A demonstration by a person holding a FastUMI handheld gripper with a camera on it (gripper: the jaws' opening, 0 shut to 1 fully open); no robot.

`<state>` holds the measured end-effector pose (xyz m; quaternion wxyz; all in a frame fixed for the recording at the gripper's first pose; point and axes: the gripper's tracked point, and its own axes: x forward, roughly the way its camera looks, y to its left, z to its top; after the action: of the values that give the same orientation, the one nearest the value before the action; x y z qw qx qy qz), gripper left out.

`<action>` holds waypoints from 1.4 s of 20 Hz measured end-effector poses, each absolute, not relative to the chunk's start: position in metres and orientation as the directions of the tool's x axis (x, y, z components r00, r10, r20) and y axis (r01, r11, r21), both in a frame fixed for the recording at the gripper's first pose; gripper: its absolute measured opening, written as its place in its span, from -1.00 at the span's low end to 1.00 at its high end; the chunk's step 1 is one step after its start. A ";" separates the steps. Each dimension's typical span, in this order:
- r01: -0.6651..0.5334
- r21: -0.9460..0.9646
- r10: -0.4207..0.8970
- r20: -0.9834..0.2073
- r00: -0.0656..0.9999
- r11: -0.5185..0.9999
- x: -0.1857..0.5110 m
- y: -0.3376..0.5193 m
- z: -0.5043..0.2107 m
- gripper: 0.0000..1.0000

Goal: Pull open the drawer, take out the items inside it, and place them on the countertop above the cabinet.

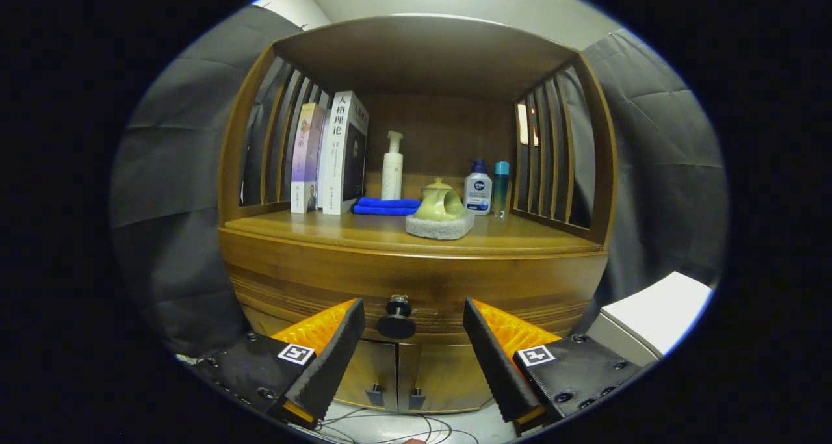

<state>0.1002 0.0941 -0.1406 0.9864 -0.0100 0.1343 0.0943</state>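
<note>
while gripper [413, 314] fingers spread wide, round knob [396, 318] of closed wooden drawer [416, 285] sits between them.

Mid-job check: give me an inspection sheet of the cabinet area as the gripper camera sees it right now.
Surface: wooden countertop, bare along its front.
Job's things: drawer shut; dark knob between the fingers, untouched.
Clutter: two books, pump bottle, blue cloth, green ceramic pot on a grey pad, two small bottles.
Gripper: gripper open, fingers either side of the knob.
Cables: thin wires on the floor below.
Surroundings: lower cabinet doors, white box beside the cabinet.
</note>
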 end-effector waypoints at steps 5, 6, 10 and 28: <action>-0.120 0.057 0.129 -0.198 0.972 0.991 0.059 0.072 -0.091 0.94; -0.104 0.065 0.114 -0.185 0.976 0.992 0.051 0.065 -0.082 0.94; -0.036 0.052 0.043 -0.144 0.989 0.998 0.020 0.036 -0.054 0.94; -0.106 -0.015 0.103 -0.139 0.985 0.994 -0.039 0.054 -0.046 0.94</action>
<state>-0.0389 0.0543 -0.0458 0.9962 -0.0113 0.0690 0.0526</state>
